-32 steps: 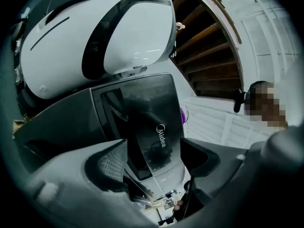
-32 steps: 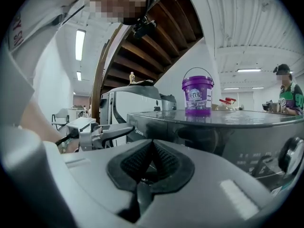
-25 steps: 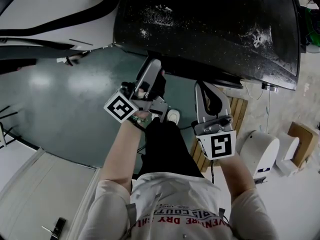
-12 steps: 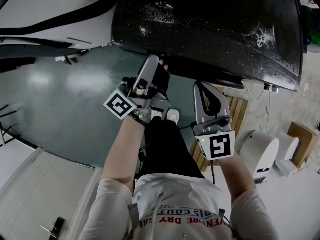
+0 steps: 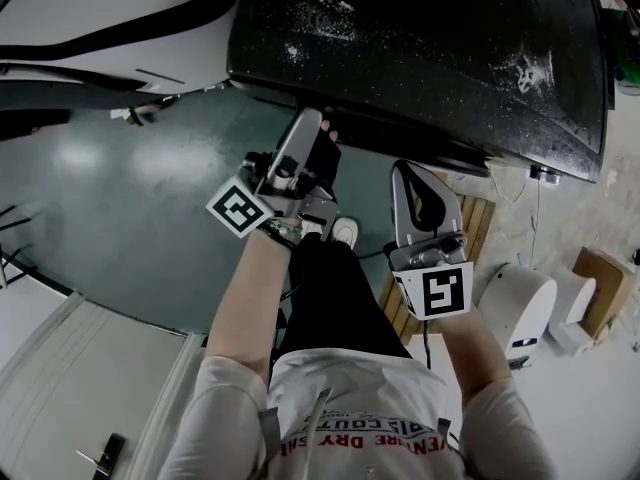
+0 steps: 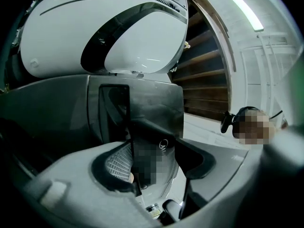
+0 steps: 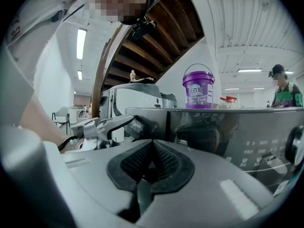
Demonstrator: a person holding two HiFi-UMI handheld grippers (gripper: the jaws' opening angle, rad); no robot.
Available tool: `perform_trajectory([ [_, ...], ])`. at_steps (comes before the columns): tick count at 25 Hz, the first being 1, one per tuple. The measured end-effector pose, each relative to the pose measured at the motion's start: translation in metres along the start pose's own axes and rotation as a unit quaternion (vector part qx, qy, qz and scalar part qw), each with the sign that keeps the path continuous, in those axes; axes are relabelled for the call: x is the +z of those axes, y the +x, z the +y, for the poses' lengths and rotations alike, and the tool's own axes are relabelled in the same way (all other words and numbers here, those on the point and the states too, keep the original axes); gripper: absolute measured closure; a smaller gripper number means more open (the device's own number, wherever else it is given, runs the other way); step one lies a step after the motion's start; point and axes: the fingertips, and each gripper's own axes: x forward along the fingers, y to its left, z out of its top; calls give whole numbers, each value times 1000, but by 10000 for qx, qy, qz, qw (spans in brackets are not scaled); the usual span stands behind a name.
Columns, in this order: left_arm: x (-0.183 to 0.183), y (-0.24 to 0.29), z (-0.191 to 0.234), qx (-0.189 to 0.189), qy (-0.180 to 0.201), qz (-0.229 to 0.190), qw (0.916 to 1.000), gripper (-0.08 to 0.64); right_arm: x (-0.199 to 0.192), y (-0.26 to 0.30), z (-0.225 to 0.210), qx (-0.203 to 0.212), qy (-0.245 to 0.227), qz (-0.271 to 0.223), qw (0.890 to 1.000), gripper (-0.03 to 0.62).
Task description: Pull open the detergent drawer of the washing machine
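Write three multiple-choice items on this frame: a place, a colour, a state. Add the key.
1. Where does the bucket stand? A on the floor; B on top of the washing machine; C in a sink.
2. The bucket's colour? A purple; B yellow; C green.
3. The right gripper is: A wide open; B shut on a cloth; C shut, empty.
Key: B, it sits on the machine's top in the right gripper view; A, its wall and lid are purple; C, the pads meet with nothing between.
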Motion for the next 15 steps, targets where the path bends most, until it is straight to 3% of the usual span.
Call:
perform_trajectory([
  [15, -17, -48, -24, -11, 74, 42, 10000, 279, -2, -18, 12, -23, 17, -43, 10000, 592],
])
